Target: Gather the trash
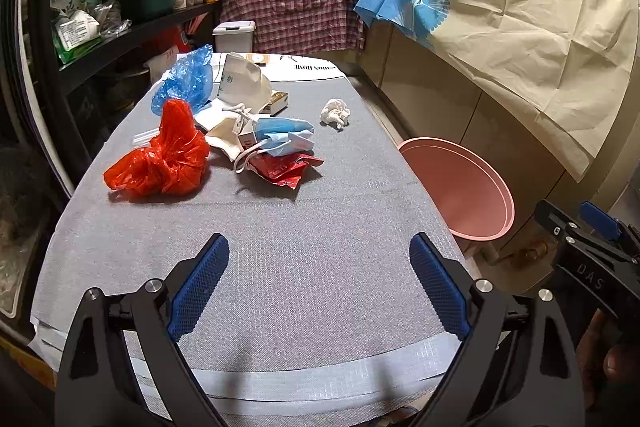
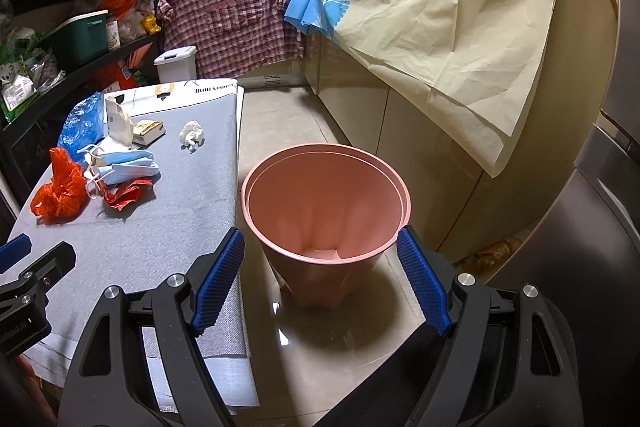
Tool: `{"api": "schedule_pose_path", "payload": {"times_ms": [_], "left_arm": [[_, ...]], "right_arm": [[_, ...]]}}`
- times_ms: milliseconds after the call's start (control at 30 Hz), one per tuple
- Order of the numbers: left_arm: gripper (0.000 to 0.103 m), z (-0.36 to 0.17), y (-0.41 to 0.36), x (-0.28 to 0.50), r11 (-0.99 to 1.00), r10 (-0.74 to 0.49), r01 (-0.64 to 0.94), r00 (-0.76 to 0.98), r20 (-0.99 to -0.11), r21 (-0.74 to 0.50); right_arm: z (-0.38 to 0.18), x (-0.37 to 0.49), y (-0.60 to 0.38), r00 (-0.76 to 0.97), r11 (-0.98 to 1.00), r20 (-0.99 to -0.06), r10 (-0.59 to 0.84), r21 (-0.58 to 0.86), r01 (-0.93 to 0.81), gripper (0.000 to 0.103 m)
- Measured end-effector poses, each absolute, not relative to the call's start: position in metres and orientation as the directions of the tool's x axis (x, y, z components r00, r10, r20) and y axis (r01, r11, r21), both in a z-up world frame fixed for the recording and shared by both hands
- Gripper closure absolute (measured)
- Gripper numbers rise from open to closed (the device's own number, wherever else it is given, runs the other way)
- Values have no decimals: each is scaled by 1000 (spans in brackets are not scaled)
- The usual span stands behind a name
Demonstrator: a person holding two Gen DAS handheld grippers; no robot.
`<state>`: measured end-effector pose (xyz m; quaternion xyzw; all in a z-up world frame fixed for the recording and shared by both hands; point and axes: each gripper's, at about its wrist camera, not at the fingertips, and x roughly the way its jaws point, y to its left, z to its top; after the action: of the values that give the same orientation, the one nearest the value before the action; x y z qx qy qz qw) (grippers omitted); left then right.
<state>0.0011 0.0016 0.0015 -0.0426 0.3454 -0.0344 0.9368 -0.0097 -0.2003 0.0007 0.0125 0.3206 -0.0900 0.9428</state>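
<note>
Trash lies on the grey table (image 1: pixel 300 267): a red plastic bag (image 1: pixel 164 159), a blue plastic bag (image 1: pixel 186 79), blue face masks (image 1: pixel 286 135), a red wrapper (image 1: pixel 286 169), a white mask (image 1: pixel 244 79) and a crumpled white tissue (image 1: pixel 335 113). A pink bin (image 2: pixel 326 199) stands on the floor right of the table, empty inside. My left gripper (image 1: pixel 319 279) is open and empty over the table's near end. My right gripper (image 2: pixel 320 279) is open and empty, above the bin's near rim. The red bag (image 2: pixel 60 193) and the tissue (image 2: pixel 192 135) also show in the right wrist view.
A black shelf unit (image 1: pixel 120 27) full of goods stands left of the table. A small white lidded bin (image 1: pixel 234 35) sits beyond the table. Cabinets draped with a cream and blue cloth (image 1: pixel 520 27) run along the right. A plaid shirt (image 1: pixel 296 3) hangs at the back.
</note>
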Motion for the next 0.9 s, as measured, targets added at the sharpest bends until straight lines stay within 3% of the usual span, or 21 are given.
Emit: {"api": "schedule_pose_path", "payload": {"times_ms": [700, 900], "left_arm": [[14, 3, 0, 0, 994, -94, 41, 762, -641, -97], [20, 3, -2, -1, 996, -73, 19, 754, -653, -89]], "right_arm": [[1, -12, -196, 779, 984, -605, -166, -43, 175, 26], [2, -13, -196, 778, 983, -605, -167, -43, 178, 27]]}}
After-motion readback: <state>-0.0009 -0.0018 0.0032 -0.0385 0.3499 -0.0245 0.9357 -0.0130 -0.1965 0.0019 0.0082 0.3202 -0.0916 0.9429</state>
